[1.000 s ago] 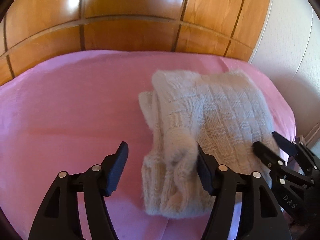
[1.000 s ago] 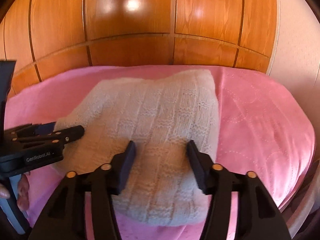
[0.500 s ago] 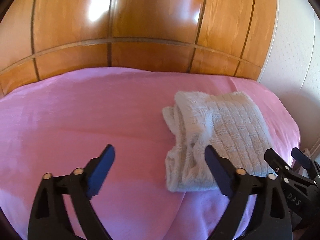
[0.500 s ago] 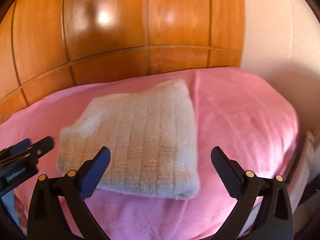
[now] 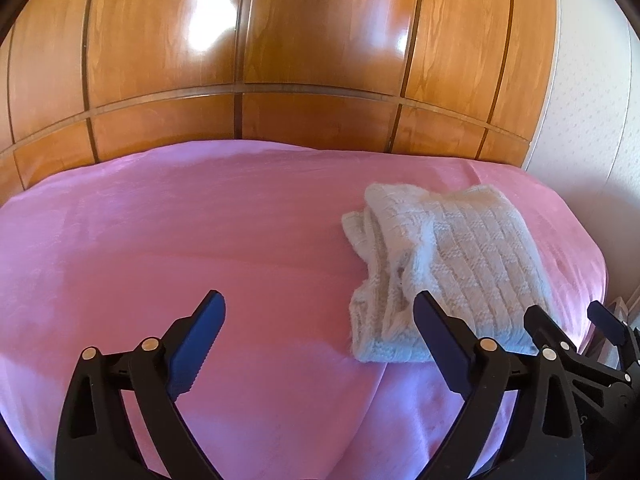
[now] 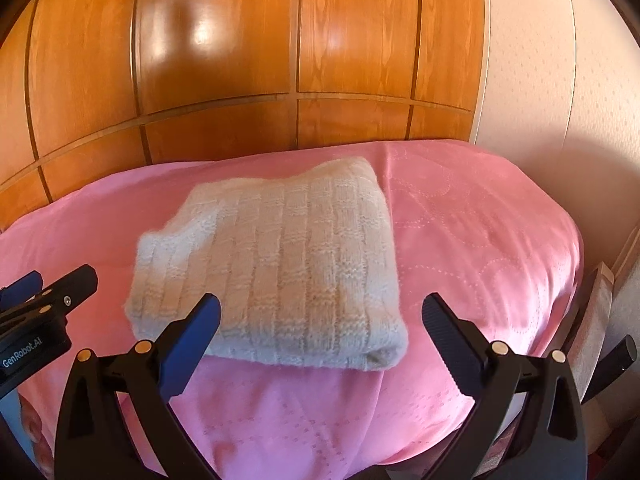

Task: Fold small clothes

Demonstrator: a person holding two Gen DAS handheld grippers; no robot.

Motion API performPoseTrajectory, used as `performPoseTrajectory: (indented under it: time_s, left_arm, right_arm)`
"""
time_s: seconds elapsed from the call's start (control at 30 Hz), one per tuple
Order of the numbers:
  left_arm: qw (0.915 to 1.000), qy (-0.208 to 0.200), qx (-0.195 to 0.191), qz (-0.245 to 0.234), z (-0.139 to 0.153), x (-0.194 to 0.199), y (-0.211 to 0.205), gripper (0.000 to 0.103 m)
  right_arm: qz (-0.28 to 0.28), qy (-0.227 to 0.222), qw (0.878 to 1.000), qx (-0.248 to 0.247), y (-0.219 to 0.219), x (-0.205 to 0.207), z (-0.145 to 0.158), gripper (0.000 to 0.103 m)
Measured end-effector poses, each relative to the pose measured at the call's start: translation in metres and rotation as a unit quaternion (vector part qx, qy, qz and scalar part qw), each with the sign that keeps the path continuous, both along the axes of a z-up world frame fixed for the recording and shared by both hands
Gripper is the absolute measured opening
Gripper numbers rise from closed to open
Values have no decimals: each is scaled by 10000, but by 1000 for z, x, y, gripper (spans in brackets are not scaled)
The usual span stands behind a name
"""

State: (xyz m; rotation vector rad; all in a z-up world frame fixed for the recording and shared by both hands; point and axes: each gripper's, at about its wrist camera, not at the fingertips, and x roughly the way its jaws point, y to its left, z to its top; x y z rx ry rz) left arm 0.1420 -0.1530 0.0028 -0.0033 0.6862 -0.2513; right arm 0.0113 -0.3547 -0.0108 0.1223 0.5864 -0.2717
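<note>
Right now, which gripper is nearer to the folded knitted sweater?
Right, by a small margin. The right gripper faces the sweater at its near edge; the left gripper sits off its left side, over the pink bedspread.

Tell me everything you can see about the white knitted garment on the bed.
The knitted garment is cream-white, soft-looking wool with a ribbed, basket-like pattern. It is folded into a thick, roughly rectangular bundle; layered edges show on its left side in the left wrist view. It lies flat on the pink bedspread, near the bed's right side. Nothing else touches it.

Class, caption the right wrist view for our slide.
Open right tongs hover before a folded cream knit on a pink bedspread.
</note>
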Motion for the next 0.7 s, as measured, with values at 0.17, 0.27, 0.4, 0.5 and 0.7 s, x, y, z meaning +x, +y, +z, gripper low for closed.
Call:
performPoseTrajectory:
  time_s: [0.17,0.27,0.4,0.5,0.7]
  left_arm:
    - [9999,-108,45,19,5,-5,0,98]
    - [9999,-127,47,13,6,-6,0,98]
    - [9999,-156,70,21,7,-7,-1,98]
    - [9999,-142,74,14,7,-7,0,98]
    - [9998,-163,98,38,7,-7,-2,98]
  right_arm:
    - [7,-33,10000,13,1,-1,2,101]
    - [6,-56,10000,9,2,-3,3,101]
    - [-2,-86,10000,7,2,-4,4,101]
    - [-4,-119,9999,10,2,-4,5,101]
    - [31,-134,9999,-5,4,-4,5,101]
